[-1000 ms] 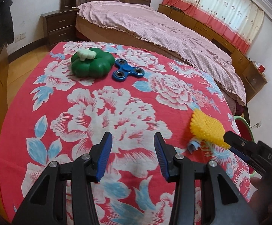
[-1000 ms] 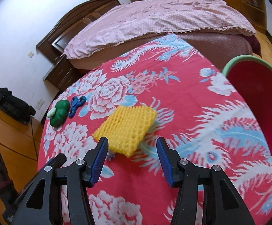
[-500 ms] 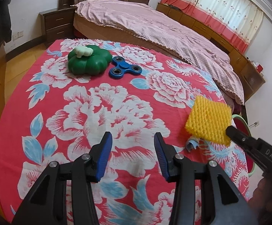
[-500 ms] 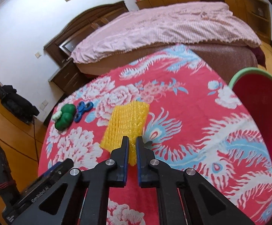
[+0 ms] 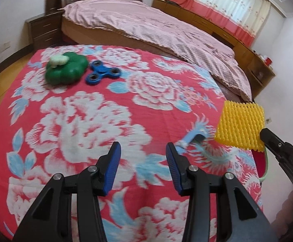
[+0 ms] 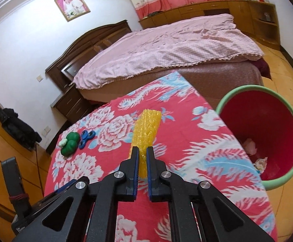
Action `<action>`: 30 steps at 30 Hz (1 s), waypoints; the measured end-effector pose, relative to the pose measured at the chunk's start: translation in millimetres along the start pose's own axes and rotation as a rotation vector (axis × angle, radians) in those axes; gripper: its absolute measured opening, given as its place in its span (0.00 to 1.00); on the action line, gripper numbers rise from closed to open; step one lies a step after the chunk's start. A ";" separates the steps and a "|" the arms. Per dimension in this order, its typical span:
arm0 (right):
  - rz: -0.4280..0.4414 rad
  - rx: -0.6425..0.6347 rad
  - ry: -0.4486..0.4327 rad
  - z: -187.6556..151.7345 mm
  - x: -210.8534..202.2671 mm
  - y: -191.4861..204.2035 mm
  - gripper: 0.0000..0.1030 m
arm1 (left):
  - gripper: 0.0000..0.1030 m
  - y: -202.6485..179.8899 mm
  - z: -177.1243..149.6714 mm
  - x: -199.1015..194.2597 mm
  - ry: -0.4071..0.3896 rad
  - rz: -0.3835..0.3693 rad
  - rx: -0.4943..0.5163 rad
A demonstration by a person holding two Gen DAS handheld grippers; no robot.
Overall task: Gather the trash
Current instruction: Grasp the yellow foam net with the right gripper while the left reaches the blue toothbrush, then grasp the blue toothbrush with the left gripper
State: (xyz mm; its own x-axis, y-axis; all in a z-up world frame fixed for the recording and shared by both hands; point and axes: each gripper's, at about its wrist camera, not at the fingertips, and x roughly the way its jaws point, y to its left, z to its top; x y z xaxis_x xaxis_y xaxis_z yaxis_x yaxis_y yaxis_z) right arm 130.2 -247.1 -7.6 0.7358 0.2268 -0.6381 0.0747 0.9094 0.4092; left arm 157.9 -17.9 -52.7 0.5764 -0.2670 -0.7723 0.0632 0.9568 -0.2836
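Note:
My right gripper [image 6: 142, 151] is shut on a yellow foam net [image 6: 145, 130] and holds it edge-on above the red floral table [image 6: 196, 151]. In the left wrist view that foam net [image 5: 240, 126] hangs lifted at the table's right edge, pinched by the right gripper [image 5: 264, 133]. My left gripper [image 5: 142, 151] is open over the cloth with nothing between its fingers. A small pale blue scrap [image 5: 188, 140] lies on the cloth just right of the left gripper's right finger. The red bin with a green rim [image 6: 263, 133] stands on the floor to the right of the table and holds a few scraps.
A green toy pepper [image 5: 65, 69] and a blue fidget spinner [image 5: 103, 73] lie at the table's far left. A bed with a pink cover [image 6: 166, 46] stands behind the table. Wooden cabinets [image 6: 263, 20] line the far wall.
The right gripper closed on the yellow foam net and lifted it off the cloth, turning it edge-on. The left gripper drifted sideways, still open; the blue scrap lies uncovered.

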 end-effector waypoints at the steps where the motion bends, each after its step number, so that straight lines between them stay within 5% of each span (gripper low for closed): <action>1: -0.004 0.007 -0.005 0.0 -2.8 -3.6 0.07 | 0.45 -5.0 0.8 1.5 0.002 -0.005 0.014; 19: -0.048 0.082 -0.053 -2.4 -30.2 -46.1 0.07 | 0.45 -55.1 3.5 41.2 0.096 -0.056 0.210; 26: -0.044 0.098 -0.058 -4.9 -35.3 -51.0 0.07 | 0.19 -64.8 1.1 46.8 0.109 -0.051 0.271; 30: -0.041 0.108 -0.060 -6.5 -38.1 -54.8 0.07 | 0.18 -65.7 2.4 44.6 0.106 -0.063 0.269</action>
State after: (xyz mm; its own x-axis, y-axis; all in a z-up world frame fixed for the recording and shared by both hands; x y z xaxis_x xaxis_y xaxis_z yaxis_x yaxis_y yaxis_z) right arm 93.7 -303.3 -9.9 0.7694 0.1660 -0.6169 0.1749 0.8740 0.4534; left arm 181.5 -92.3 -67.1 0.4766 -0.3236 -0.8174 0.3180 0.9303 -0.1829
